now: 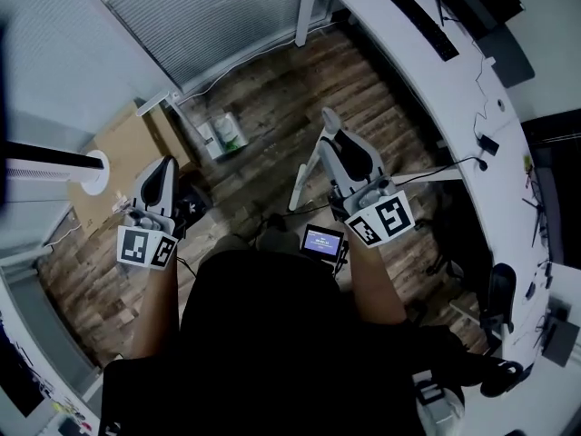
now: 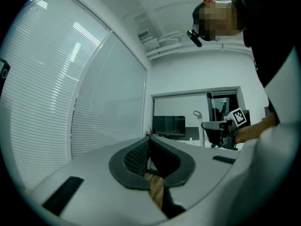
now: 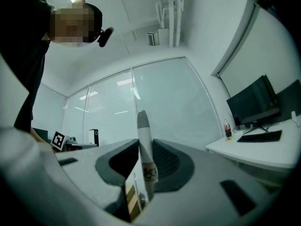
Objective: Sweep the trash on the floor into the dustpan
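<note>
**Item 1. Left hand-held gripper** [image 2: 149,145]. Clenched, its jaws meeting edge to edge with nothing between them. It is held level above the wood-plank floor [image 1: 263,107], near the cardboard box [image 1: 127,143] on the side closest to the person. A dark object [image 1: 192,209] lies on the floor just beside it. What that object is cannot be told.

**Item 2. Right hand-held gripper** [image 3: 142,161]. Grasping a white handle [image 3: 143,140] with a grey tip and a small printed label. The handle stands upright between the jaws and runs down toward the floor. This gripper is well apart from the cardboard box, across the open floor.

**Item 3. Trash.** White-and-green packets [image 1: 222,136] lie on the floor just beside the cardboard box, against the base of the blind-covered window [image 1: 209,16].

**Item 4. Dustpan.** It cannot be made out with certainty in any view.

**Item 5. Person.** Standing in a dark top [image 1: 263,334], with a small lit screen [image 1: 322,242] at the waist.

**Item 6. Surroundings.** A curved white surface [image 1: 454,98] carrying a black keyboard [image 1: 419,21] and cables is on the far side of the floor from the cardboard box. A white cylindrical unit [image 1: 94,173] is touching or just beside the box.
</note>
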Tool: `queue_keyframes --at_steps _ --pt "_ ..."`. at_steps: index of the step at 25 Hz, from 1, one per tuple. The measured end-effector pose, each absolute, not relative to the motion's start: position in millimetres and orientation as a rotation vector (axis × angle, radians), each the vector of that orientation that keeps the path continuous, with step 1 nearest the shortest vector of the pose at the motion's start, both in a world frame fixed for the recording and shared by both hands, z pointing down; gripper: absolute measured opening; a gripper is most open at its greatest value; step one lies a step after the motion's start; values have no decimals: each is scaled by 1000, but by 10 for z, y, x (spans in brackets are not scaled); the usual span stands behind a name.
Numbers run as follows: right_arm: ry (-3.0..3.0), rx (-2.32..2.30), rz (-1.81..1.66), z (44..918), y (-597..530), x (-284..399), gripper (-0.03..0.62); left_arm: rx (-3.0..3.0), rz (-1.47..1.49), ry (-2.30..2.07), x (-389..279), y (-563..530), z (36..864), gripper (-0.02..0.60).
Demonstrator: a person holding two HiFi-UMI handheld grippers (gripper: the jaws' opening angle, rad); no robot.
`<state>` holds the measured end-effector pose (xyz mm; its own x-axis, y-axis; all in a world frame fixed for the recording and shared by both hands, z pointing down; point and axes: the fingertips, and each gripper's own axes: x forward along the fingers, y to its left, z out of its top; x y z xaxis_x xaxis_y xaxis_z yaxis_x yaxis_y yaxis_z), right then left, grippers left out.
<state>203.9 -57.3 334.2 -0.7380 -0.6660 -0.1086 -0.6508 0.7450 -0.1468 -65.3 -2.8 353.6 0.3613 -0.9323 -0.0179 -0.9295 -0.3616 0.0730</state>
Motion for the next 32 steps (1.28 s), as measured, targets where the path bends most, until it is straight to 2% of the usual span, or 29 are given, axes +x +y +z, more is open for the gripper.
queue_keyframes --at_steps 6,11,22,27,32 --pt "2804 -1163 -227 3576 -141 1987 95 2575 -130 -1668 -717 214 3573 -5" --pt "2725 -1260 -227 3448 272 1943 97 2638 -140 -1598 -846 573 3538 -5" --pt "2667 -1350 -270 3488 998 1305 97 2576 -162 -1589 -1619 1484 3763 -5" --pt "2658 -1324 -297 3535 1281 1117 97 2571 -161 -1567 -1692 1755 3840 -5" --pt "2691 -1189 -176 3317 1477 999 94 2576 -164 -1570 -1629 1898 3810 -5"
